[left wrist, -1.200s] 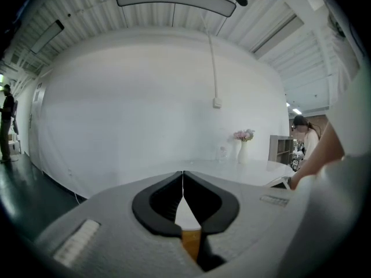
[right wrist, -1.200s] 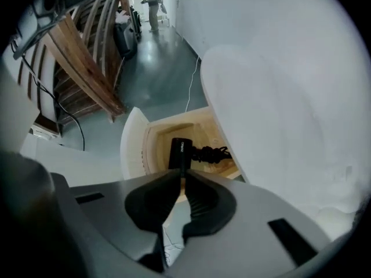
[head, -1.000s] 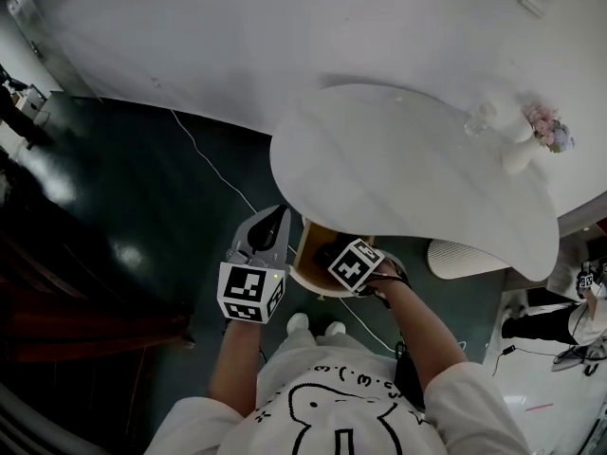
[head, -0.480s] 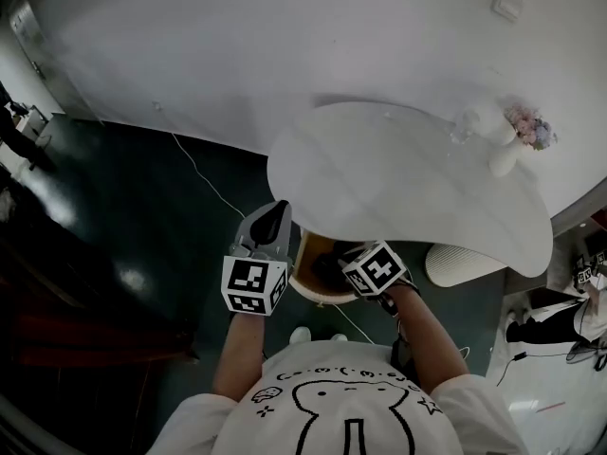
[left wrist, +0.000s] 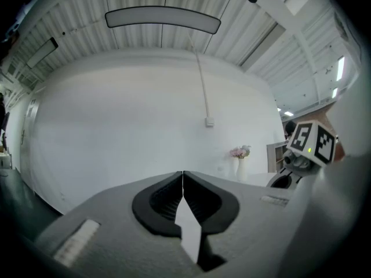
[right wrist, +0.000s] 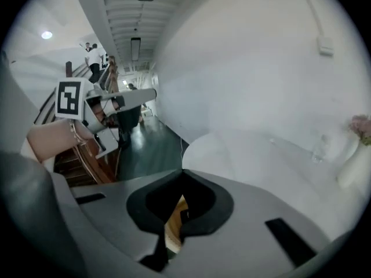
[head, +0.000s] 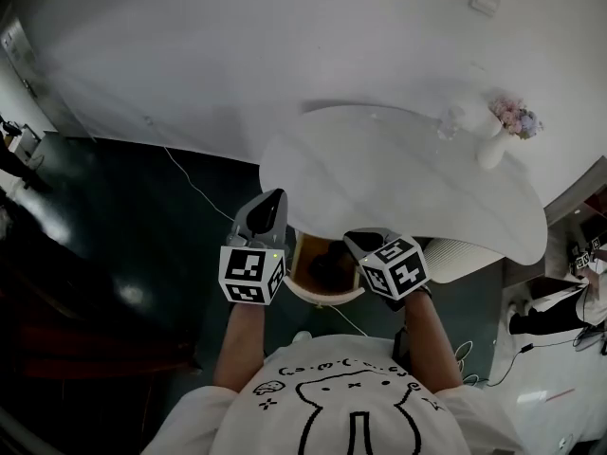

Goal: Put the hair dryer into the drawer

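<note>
Head view: left gripper (head: pixel 272 207) at 9 o'clock of the open drawer (head: pixel 318 297), right gripper (head: pixel 362 242) at 3 — both closed tight, empty. Dark hair dryer (head: pixel 330 262) seems to lie inside; a careless shove could jam it.

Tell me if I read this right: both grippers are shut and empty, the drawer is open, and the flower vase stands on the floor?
Not the floor: the head view shows the flower vase standing on the white table, near its far right end. The rest holds.
</note>
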